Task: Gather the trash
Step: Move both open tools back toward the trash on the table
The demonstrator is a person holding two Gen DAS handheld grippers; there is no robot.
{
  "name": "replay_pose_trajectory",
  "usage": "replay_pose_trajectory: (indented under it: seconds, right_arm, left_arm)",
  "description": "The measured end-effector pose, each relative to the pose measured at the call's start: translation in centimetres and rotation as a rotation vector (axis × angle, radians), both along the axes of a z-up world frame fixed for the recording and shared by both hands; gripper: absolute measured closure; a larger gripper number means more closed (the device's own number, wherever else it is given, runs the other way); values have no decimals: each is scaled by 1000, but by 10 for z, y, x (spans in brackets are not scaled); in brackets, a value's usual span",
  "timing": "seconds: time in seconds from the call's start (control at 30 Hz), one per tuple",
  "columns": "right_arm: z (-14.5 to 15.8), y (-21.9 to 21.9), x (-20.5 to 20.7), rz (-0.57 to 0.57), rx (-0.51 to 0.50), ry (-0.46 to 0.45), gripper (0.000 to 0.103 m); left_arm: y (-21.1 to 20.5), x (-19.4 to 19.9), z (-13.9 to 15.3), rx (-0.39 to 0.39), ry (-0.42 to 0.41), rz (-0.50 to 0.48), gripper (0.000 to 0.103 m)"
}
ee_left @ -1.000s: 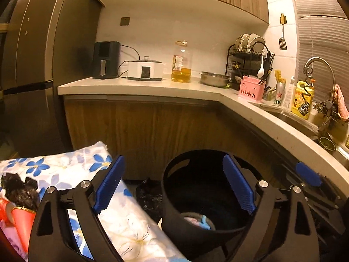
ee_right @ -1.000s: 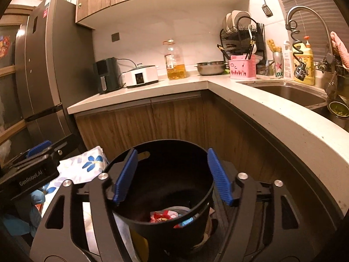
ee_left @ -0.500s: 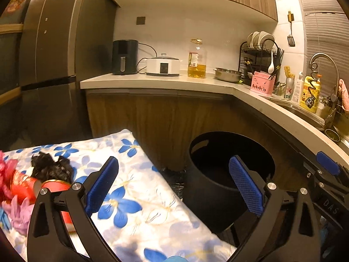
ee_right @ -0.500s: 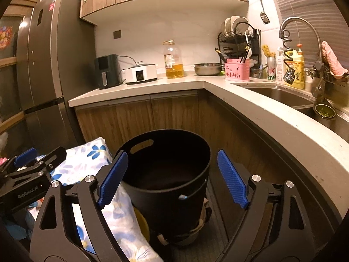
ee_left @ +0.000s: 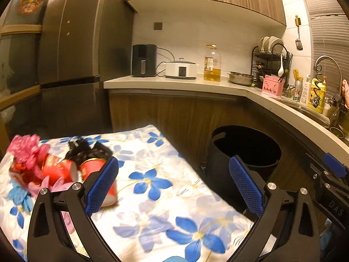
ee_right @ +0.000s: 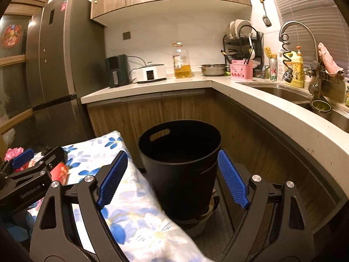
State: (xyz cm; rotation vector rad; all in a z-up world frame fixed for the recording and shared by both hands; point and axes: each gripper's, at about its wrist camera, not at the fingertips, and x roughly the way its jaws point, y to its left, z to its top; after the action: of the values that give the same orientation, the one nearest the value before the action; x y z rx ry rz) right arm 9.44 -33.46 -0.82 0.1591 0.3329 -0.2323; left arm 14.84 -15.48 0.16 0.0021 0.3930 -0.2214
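1. Two tools are in play, and both stand wide apart with nothing between their blue pads: the left tool [ee_left: 173, 181] hangs over the white cloth with blue flowers [ee_left: 157, 198], the right tool [ee_right: 172, 178] faces the round black plastic bin with a handle slot [ee_right: 181, 163].
2. Trash lies in a heap at the left end of the cloth: red paper cups with gold print [ee_left: 65, 170], a crumpled black plastic scrap [ee_left: 87, 148] behind them, and a bunch of pink crinkled wrapping [ee_left: 24, 148] at the far left. One red cup touches or sits just behind the left pad [ee_left: 102, 185]; motion blur leaves that unclear.
3. The step in hand looks like reaching for the next piece with the left tool, so aim it further left until one cup sits squarely between the pads.
4. Take the cup across its body, not by the rim, and close gently; thin paper will likely crush or slip.
5. Pick one piece at a time, since the cups touch each other and the black scrap, and a snagged neighbour may drop on the floor.
6. Carry it right to the bin, which stands just beside the cloth's edge below the pale kitchen counter [ee_right: 283, 111], and let go only when well over the opening.
7. Keep the right tool out of that path.
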Motion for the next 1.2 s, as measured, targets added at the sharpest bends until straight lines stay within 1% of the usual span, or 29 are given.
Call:
replay_pose_trajectory:
  seconds: [0.2, 0.43, 0.57, 0.67, 0.83, 0.97, 1.1, 1.2]
  right_arm:
    - [-1, 21, -13, 33, 9, -12, 19]
    - [-5, 45, -19, 65, 13, -10, 19]
    - [-11, 64, -16, 105, 10, -4, 19]
    - [-18, 81, -11, 152, 9, 3, 19]
    - [-31, 116, -2, 241, -8, 25, 19]
    - [-40, 147, 5, 306, -23, 24, 19]
    - [-46, 172, 15, 357, -12, 22, 19]
    - [-51, 193, 20, 401, -19, 26, 20]
  left_arm:
    - [23, -16, -4, -5, 4, 38, 6]
    - [50, -29, -11, -9, 4, 87, 6]
    - [73, -33, -21, 1, 3, 151, 6]
    - [99, -34, -31, 16, 5, 217, 6]
    - [150, -28, -46, 24, 20, 331, 6]
    - [186, -21, -53, 12, 14, 393, 6]
    - [207, -9, -60, 7, 41, 417, 6]
    - [219, 4, -66, -7, 87, 410, 6]
